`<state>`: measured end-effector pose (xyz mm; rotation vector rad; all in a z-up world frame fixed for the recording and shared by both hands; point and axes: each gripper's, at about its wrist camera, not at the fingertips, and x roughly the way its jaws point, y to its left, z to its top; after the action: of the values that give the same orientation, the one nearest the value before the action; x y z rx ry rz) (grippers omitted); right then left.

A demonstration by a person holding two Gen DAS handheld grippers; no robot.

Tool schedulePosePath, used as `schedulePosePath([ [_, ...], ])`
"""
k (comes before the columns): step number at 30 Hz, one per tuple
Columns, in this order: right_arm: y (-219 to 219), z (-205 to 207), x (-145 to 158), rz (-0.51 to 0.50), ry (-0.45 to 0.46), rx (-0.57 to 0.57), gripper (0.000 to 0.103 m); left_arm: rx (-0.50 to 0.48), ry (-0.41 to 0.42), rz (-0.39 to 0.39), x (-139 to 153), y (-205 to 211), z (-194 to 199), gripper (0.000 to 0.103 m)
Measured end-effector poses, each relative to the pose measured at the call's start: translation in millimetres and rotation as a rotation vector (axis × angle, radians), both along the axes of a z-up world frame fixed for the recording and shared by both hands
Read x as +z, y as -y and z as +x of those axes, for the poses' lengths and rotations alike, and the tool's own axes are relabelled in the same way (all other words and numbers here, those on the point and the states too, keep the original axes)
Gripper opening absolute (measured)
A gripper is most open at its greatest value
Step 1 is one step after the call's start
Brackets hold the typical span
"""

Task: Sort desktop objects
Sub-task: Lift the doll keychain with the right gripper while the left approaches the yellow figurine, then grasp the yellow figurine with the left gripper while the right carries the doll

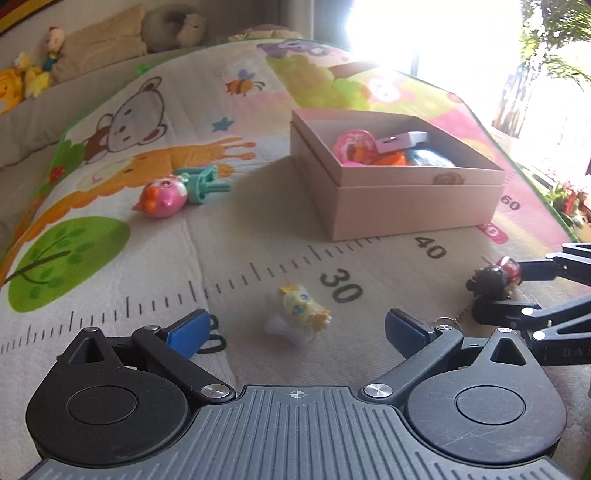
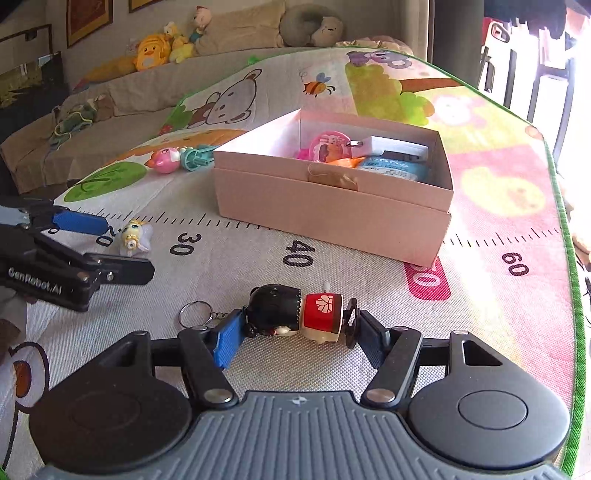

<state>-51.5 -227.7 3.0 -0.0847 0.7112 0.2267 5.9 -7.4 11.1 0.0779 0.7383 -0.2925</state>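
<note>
My right gripper (image 2: 295, 338) is shut on a doll keychain (image 2: 295, 314) with a black head and red body, lying sideways between the pads; it also shows in the left wrist view (image 1: 495, 282). My left gripper (image 1: 295, 332) is open, with a small yellow-and-white figure (image 1: 301, 312) on the mat between its fingers; the figure also shows in the right wrist view (image 2: 135, 236). A pink open box (image 1: 417, 192) (image 2: 332, 210) holds several toys. A pink bird toy (image 1: 162, 195) (image 2: 166, 158) and a teal piece (image 1: 203, 181) (image 2: 194, 157) lie left of the box.
Everything rests on a printed play mat (image 1: 229, 236) (image 2: 498, 295) with a ruler scale. A sofa with plush toys (image 2: 159, 51) is behind it. The mat's green edge (image 2: 576, 295) runs along the right. Bright window light (image 1: 424, 33) glares at the back.
</note>
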Motion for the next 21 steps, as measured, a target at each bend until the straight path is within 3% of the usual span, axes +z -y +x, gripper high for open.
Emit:
schedulePosePath([
  [3,0,-1,1,0.004,0.005,0.005,0.066,0.043,-0.039,-0.012,-1,-1,10,0.103],
  [5,-1,-1,1,0.005,0.004,-0.005,0.078,0.053,-0.030,0.006,0,3,11,0.101],
  [7,-1,0,2,0.004,0.019,-0.020,0.080,0.045,-0.034,0.018,-1,8,11,0.086],
  [9,-3,2,3,0.004,0.020,-0.022,0.080,0.045,-0.020,0.049,-1,14,11,0.084],
  [11,-5,4,3,-0.002,0.014,-0.022,0.076,0.038,-0.010,0.055,-1,15,10,0.074],
  [13,-7,4,3,-0.008,-0.003,-0.007,0.066,0.027,0.000,0.056,1,13,6,0.049],
  [14,-7,3,4,-0.010,-0.001,-0.006,0.065,0.024,0.006,0.058,2,12,4,0.043],
  [19,0,-11,18,0.000,0.010,0.042,0.065,-0.017,0.046,0.099,7,9,-19,0.043],
  [21,7,-20,34,0.007,0.032,0.061,0.065,-0.029,0.073,0.084,22,8,-30,0.043],
])
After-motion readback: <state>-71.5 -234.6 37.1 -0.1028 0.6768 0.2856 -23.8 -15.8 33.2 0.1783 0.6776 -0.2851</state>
